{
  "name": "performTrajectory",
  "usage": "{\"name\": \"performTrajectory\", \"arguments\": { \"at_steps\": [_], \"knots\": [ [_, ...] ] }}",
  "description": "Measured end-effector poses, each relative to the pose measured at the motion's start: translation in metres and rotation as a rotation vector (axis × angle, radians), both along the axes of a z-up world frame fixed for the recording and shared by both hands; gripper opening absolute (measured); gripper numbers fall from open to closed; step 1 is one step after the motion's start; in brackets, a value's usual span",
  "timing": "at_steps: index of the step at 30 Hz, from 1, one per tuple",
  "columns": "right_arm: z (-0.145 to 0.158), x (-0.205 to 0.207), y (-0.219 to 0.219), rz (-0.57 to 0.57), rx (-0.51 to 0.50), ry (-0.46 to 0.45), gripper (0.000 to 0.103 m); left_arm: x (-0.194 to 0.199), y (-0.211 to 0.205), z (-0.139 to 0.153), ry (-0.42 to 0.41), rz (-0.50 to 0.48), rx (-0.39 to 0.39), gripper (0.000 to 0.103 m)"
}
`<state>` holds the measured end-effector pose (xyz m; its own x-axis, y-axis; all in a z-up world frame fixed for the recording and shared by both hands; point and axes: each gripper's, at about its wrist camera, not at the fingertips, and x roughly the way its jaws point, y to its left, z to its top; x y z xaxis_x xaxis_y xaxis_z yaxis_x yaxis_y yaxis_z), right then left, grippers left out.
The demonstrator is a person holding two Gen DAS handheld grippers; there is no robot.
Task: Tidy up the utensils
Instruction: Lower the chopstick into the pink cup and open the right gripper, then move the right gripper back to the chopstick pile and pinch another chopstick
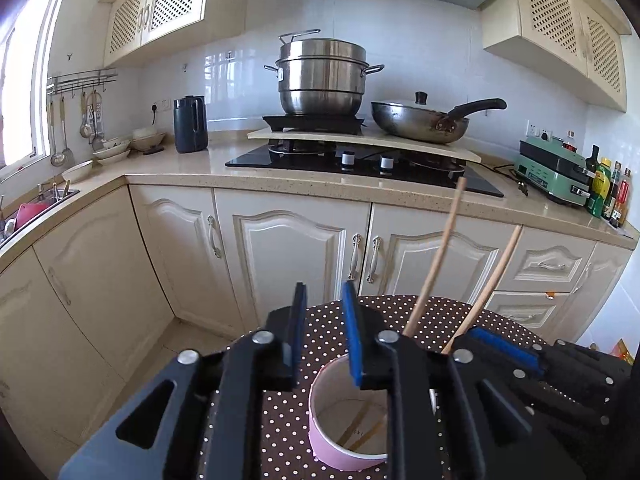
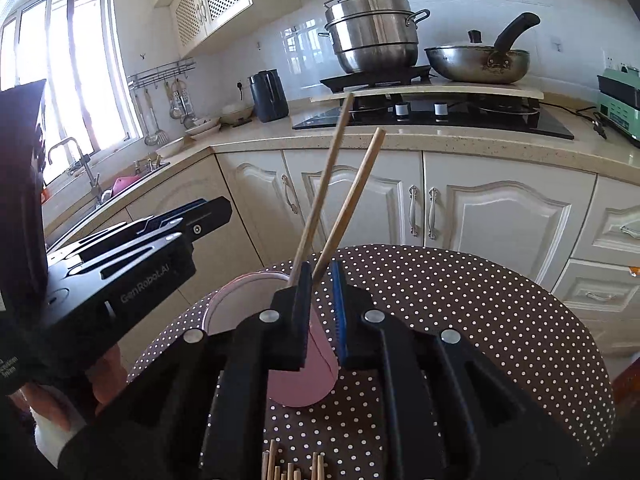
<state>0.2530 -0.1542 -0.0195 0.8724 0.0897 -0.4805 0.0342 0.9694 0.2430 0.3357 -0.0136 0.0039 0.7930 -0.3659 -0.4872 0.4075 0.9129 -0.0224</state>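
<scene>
Two wooden chopsticks (image 2: 323, 187) stand in the pink paper cup (image 2: 304, 384), their lower ends down on its floor and their tops leaning out past its rim on the side toward the kitchen cabinets, spread in a narrow V. The cup sits upright on the polka-dot table (image 2: 480, 320). More loose chopsticks (image 2: 292, 470) lie on the cloth on the cup's near side, so the sorting looks only partly done. The right gripper (image 2: 321, 276) hangs just over the cup's rim with its pads a narrow gap apart; the sticks rise right by that gap, yet neither pad appears to press on them, so I read them as released. The left gripper (image 1: 324, 300) hovers above the cup's other side, its fingers parted and empty. Each stick should be very light, stiff and smooth, apt to roll on the cloth or swivel in a loose pinch, so taking it near mid-length, square across the pads, seems safest. The cup is likely light, thin-walled and easy to crush or tip, more so with the sticks leaning to one side. If it needs steadying, a gentle hold across the wall just below the rim would suit better than a hard squeeze.
</scene>
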Motion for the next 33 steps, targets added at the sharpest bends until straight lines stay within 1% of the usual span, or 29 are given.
{"name": "performTrajectory", "arguments": {
  "at_steps": [1, 2, 4, 5, 6, 7, 10, 13, 15, 16, 18, 20, 23, 26, 29, 31, 33],
  "knots": [
    [0.001, -0.002, -0.001, 0.007, 0.008, -0.005, 0.013, -0.003, 0.001, 0.0, -0.003, 0.007, -0.004, 0.025],
    [0.003, -0.004, -0.002, 0.021, 0.021, -0.009, 0.016, -0.005, 0.002, 0.0, -0.007, 0.008, -0.006, 0.026],
    [0.006, -0.01, -0.003, 0.034, 0.024, -0.02, 0.028, -0.01, 0.0, 0.0, -0.016, 0.022, 0.0, 0.026],
    [0.007, -0.013, -0.003, 0.039, 0.02, -0.032, 0.044, -0.013, -0.001, 0.0, -0.019, 0.029, 0.008, 0.026],
    [0.01, -0.019, -0.004, 0.029, 0.008, -0.051, 0.052, -0.018, 0.0, 0.001, -0.028, 0.04, 0.014, 0.026],
    [0.013, -0.026, -0.006, 0.018, 0.007, -0.073, 0.055, -0.023, 0.0, 0.003, -0.038, 0.043, 0.015, 0.027],
    [0.02, -0.046, -0.012, 0.023, 0.042, -0.103, 0.056, -0.046, 0.002, 0.009, -0.065, 0.053, 0.008, 0.03],
    [0.024, -0.066, -0.013, 0.026, 0.023, -0.12, 0.06, -0.066, 0.0, 0.016, -0.078, 0.064, 0.006, 0.032],
    [0.025, -0.082, -0.016, 0.017, 0.031, -0.13, 0.065, -0.082, -0.001, 0.019, -0.09, 0.053, -0.007, 0.036],
    [0.026, -0.088, -0.018, 0.008, 0.033, -0.126, 0.066, -0.088, -0.001, 0.02, -0.089, 0.054, -0.013, 0.037],
    [0.028, -0.099, -0.021, 0.012, 0.029, -0.119, 0.066, -0.097, -0.002, 0.02, -0.077, 0.059, -0.016, 0.037],
    [0.028, -0.113, -0.025, 0.0, 0.035, -0.121, 0.068, -0.113, -0.002, 0.017, -0.091, 0.05, -0.019, 0.037],
    [0.023, -0.13, -0.027, -0.021, 0.042, -0.1, 0.073, -0.136, 0.004, 0.007, -0.087, 0.047, -0.039, 0.037],
    [0.011, -0.14, -0.024, -0.033, 0.022, -0.061, 0.074, -0.153, 0.011, -0.008, -0.048, 0.023, -0.047, 0.037],
    [-0.006, -0.151, -0.02, -0.029, 0.021, -0.013, 0.075, -0.166, 0.021, -0.025, -0.016, 0.023, -0.039, 0.037],
    [-0.021, -0.158, -0.017, -0.043, 0.025, 0.021, 0.075, -0.171, 0.029, -0.038, 0.032, 0.028, -0.042, 0.037],
    [-0.037, -0.162, -0.014, -0.057, 0.023, 0.064, 0.075, -0.175, 0.035, -0.052, 0.061, 0.032, -0.038, 0.037]
  ]
}}
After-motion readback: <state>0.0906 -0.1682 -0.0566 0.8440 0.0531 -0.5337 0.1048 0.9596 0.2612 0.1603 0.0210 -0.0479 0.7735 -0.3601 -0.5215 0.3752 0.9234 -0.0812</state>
